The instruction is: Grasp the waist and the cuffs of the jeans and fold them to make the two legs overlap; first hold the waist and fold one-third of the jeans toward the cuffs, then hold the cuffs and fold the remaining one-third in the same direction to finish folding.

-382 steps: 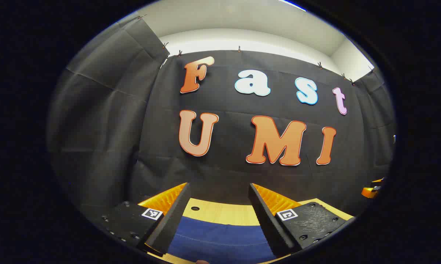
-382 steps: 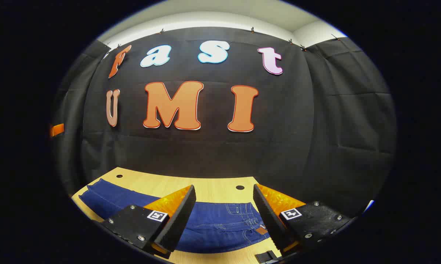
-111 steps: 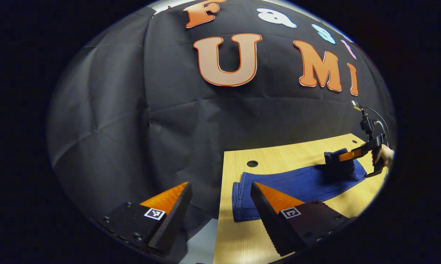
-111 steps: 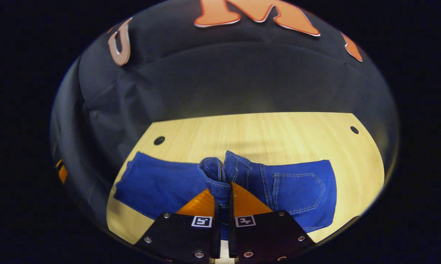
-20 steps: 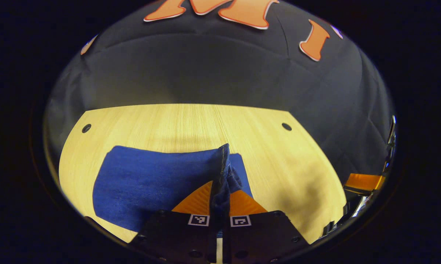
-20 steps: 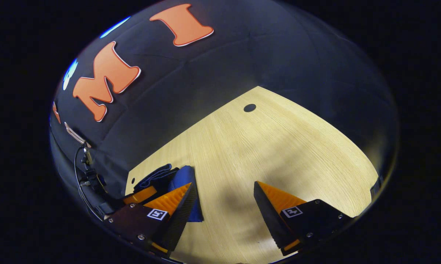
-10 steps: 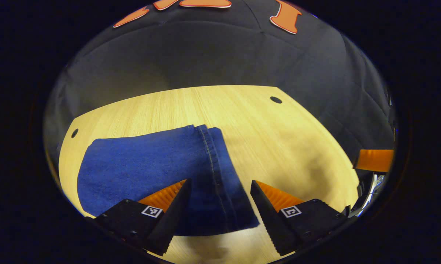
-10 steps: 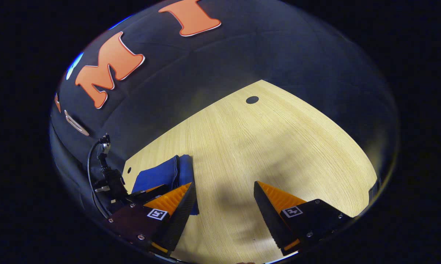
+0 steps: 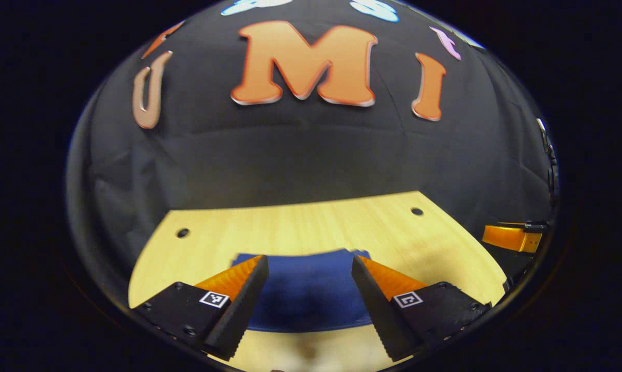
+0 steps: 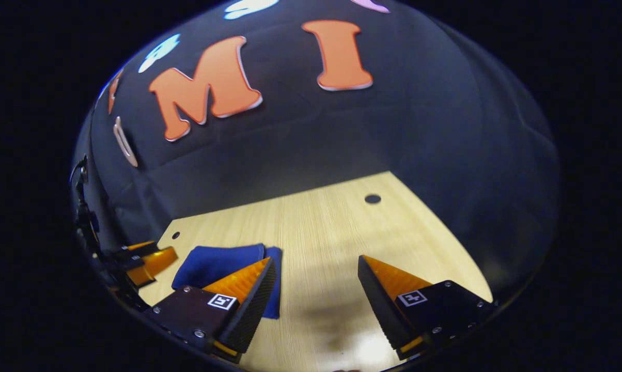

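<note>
The left gripper (image 9: 309, 268) has its two fingers wide apart, and nothing is between them. It hangs a little above the table (image 9: 311, 227), not touching the cloth. Past its fingers, in the left gripper view, lie the folded jeans (image 9: 306, 294). They make a flat blue bundle on the near part of the light wooden table, and they look a bit blurry. The table has a small round hole (image 9: 183, 233) at the far left and another at the far right.

The right gripper (image 10: 316, 274) has its fingers wide apart too, and it holds nothing. In the right gripper view it is over bare wood, with the folded jeans off to its left side. The bundle's right edge lies just behind the gripper's left finger (image 10: 249, 299), and the picture does not tell if they touch. A darker strip of the jeans peeks out along that right edge.

Each gripper can be seen from the other one's camera, far off at the edge of the picture. The black booth wall (image 9: 311, 155) stands behind the table.
</note>
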Available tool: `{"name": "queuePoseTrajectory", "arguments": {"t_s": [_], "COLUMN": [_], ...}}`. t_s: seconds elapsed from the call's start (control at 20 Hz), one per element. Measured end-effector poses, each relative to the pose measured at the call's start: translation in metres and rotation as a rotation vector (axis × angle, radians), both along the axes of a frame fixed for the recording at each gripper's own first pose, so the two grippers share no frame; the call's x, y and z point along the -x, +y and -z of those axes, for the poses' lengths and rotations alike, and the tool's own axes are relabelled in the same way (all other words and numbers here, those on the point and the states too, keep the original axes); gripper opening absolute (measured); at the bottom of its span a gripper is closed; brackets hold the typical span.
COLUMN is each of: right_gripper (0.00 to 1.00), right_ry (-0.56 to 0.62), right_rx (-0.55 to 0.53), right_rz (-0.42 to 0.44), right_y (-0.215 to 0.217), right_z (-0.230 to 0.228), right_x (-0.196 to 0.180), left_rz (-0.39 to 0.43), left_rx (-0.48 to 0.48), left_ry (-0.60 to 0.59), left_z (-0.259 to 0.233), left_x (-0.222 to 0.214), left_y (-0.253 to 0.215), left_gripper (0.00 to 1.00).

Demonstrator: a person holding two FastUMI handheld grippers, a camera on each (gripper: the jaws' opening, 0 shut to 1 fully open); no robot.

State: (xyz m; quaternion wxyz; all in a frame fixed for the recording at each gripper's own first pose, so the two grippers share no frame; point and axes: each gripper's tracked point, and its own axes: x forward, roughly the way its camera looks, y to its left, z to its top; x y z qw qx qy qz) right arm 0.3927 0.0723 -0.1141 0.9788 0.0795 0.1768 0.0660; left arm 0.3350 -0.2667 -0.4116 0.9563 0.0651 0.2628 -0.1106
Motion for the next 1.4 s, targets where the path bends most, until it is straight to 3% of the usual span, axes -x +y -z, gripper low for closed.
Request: {"name": "queuePoseTrajectory", "arguments": {"t_s": [0.15, 0.35, 0.6, 1.05, 1.4], "right_gripper": [0.98, 0.98, 0.97, 0.97, 0.97], "right_ry": [-0.151, -0.259, -0.393, -0.406, -0.393], "right_rx": [0.044, 0.036, 0.080, 0.073, 0.084], "right_rz": [-0.010, -0.032, -0.004, 0.023, 0.070], "right_y": [0.019, 0.046, 0.059, 0.075, 0.059], "right_z": [-0.051, -0.100, -0.126, -0.113, -0.113], "right_x": [0.002, 0.021, 0.042, 0.083, 0.112], "left_rz": [-0.092, -0.187, -0.260, -0.277, -0.266], "left_rx": [0.051, 0.058, -0.021, -0.010, 0.043], "left_ry": [-0.117, -0.296, -0.498, -0.506, -0.451], "left_z": [-0.073, -0.161, -0.231, -0.217, -0.194], "left_x": [0.003, 0.013, 0.034, 0.077, 0.087], "left_y": [0.061, 0.152, 0.249, 0.284, 0.276], "left_gripper": [0.99, 0.99, 0.98, 0.99, 0.99]}}
